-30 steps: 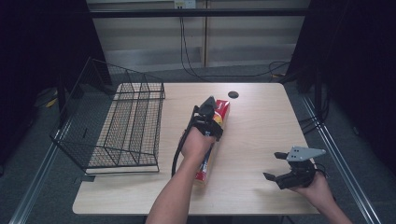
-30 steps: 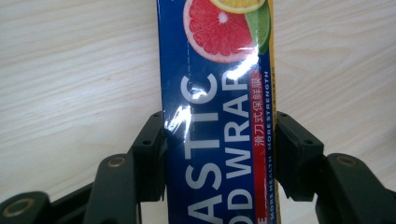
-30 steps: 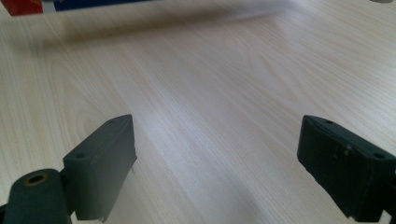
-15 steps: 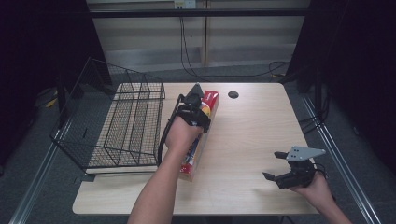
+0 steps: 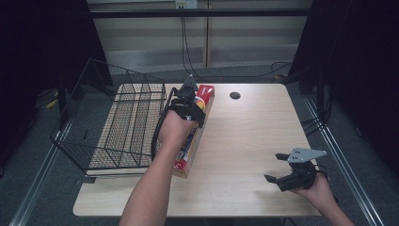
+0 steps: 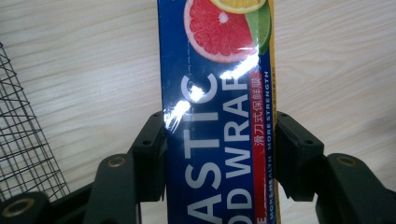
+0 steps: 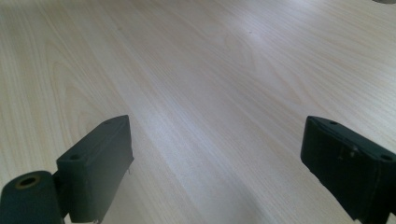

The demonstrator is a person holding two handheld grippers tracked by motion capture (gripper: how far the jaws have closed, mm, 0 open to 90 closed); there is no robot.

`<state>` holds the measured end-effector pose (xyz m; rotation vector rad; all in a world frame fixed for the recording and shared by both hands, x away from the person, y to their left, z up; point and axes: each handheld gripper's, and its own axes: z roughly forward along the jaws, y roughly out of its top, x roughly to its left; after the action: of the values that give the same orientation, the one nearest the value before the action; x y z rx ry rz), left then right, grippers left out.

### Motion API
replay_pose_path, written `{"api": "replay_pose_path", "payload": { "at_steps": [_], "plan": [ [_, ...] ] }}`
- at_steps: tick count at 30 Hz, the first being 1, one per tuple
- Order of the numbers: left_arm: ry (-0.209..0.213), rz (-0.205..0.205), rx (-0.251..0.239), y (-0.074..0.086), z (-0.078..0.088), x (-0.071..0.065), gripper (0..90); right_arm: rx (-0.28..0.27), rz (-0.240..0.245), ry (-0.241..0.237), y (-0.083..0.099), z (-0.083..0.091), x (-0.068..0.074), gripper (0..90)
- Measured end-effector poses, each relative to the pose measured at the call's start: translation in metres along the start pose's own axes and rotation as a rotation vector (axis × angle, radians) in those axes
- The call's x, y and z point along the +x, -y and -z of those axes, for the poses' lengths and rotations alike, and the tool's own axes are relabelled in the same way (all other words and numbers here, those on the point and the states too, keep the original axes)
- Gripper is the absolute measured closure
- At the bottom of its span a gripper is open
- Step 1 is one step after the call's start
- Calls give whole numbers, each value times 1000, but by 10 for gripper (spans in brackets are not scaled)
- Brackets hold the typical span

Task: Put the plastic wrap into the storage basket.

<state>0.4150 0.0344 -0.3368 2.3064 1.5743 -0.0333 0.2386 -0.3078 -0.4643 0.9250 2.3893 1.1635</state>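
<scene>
Two grippers in frame, one busy. Left gripper (image 5: 190, 101) was clamped on the plastic wrap box (image 5: 194, 134); the hand and forearm covered much of the box in the high view, so only its far red end and near end showed. Box was long, lying lengthwise away from the person, just beside the wire basket (image 5: 117, 127); whether it touched the table (image 5: 244, 136) or was lifted clear, couldn't tell from above.

Left gripper view filled in the grip: both black pads pressed flat against the box's long sides (image 6: 217, 140), jaws held apart by the box's width. Print was cut off at the bottom edge, partly washed out by glare; citrus picture was cropped at the top. Basket mesh (image 6: 23, 144) showed at the left edge.

Right gripper (image 5: 282, 176) sat near the table's front right corner, well apart from the box, jaws spread, nothing between them. Right gripper view confirmed it: bare wood grain (image 7: 210, 93) between the two pads. Its jaws were small and dark in the high view, hard to read there.
</scene>
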Motion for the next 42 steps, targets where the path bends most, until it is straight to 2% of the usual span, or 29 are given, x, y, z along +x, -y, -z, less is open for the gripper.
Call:
{"api": "replay_pose_path", "payload": {
  "at_steps": [5, 9, 11, 22, 30, 31, 42],
  "plan": [
    [-11, -3, -1, -3, 9, 3, 447, 3, -2, -1, 0, 0, 0, 83],
    [-14, 5, 1, -4, 15, 8, 447, 2, -2, 0, 0, 0, 0, 83],
    [-10, 23, -5, -4, 18, 12, 447, 2, -3, 3, 0, 0, 0, 83],
    [-27, 41, -1, -5, 35, 24, 447, 3, -5, -3, 0, 0, 0, 77],
    [-37, 62, -6, -6, 44, 28, 447, 9, -3, -3, 0, 0, 0, 76],
    [-40, 54, -3, -6, 46, 29, 447, 8, -2, -3, 0, 0, 0, 76],
    [-50, 68, -3, -6, 59, 36, 447, 2, -9, 1, 0, 1, -1, 76]
  ]
}}
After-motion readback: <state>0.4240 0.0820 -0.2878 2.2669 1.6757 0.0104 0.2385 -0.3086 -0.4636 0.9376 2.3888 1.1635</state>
